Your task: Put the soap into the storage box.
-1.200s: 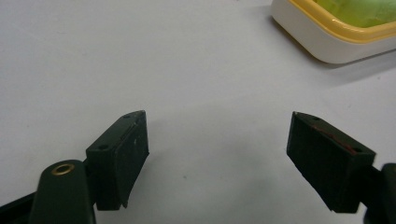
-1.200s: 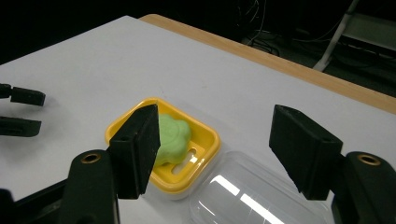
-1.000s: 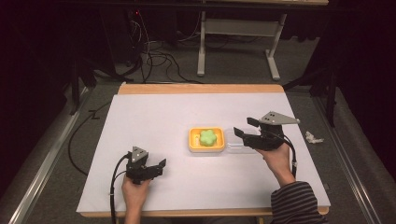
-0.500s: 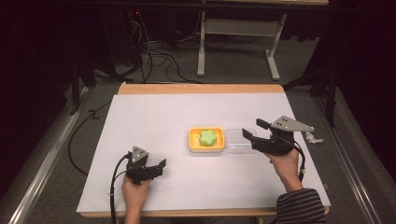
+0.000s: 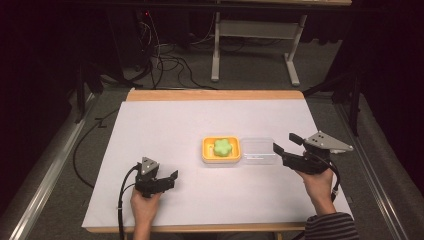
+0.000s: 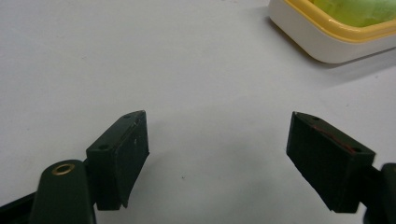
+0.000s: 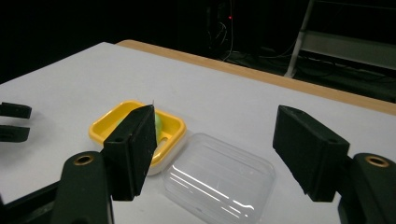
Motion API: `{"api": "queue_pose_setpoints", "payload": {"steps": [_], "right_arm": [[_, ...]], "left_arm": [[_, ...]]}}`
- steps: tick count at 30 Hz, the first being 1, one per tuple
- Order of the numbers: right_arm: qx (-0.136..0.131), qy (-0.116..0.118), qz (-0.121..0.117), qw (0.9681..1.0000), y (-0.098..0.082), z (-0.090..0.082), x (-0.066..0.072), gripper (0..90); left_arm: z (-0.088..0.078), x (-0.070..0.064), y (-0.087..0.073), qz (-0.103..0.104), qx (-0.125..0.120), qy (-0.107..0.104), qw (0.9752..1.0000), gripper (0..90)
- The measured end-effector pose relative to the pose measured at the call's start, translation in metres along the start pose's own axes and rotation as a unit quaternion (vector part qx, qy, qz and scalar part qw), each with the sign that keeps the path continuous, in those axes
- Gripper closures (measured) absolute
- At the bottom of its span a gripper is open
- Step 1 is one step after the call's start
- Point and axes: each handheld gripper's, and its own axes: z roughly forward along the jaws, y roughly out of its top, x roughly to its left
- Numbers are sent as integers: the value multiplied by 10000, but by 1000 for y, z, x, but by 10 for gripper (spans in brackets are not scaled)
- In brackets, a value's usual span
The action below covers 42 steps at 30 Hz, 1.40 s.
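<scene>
Two hand-held tools work a white-covered bench (image 5: 165,125). Well left of the small yellow-rimmed rectangular dish (image 5: 221,150) holding a green flower-shaped piece (image 5: 224,146), the left tool (image 5: 172,176) rests near the bench's front edge, jaws spread wide and empty. Touching the dish's right side lies a clear plastic rectangular lid (image 5: 258,151), long axis running left to right. Just right of that lid, the right tool (image 5: 285,144) points toward it, jaws wide and empty; it is clearly the nearer hand for any pickup.
</scene>
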Motion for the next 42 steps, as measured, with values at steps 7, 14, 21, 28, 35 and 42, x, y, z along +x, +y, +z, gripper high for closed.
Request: {"api": "queue_pose_setpoints", "payload": {"steps": [7, 14, 21, 28, 35, 42], "right_arm": [[-81, -91, 67, 9999, -11, -12, -4, 313], [-43, -103, 37, 9999, -21, -14, -1, 313], [-18, -120, 167, 9998, -33, -17, -2, 314], [56, -175, 290, 9994, -47, -18, -4, 315], [199, -211, 387, 9988, -61, -15, -3, 315], [332, -221, 380, 9985, -71, -10, -1, 315]], "left_arm": [[0, 0, 0, 2, -7, 11, 10000, 216], [0, 0, 0, -18, 1, -24, 10000, 217], [0, 0, 0, 4, 13, -17, 10000, 216], [0, 0, 0, 7, -3, -20, 10000, 216], [0, 0, 0, 5, 1, -28, 10000, 216], [0, 0, 0, 4, 12, -22, 10000, 216]]}}
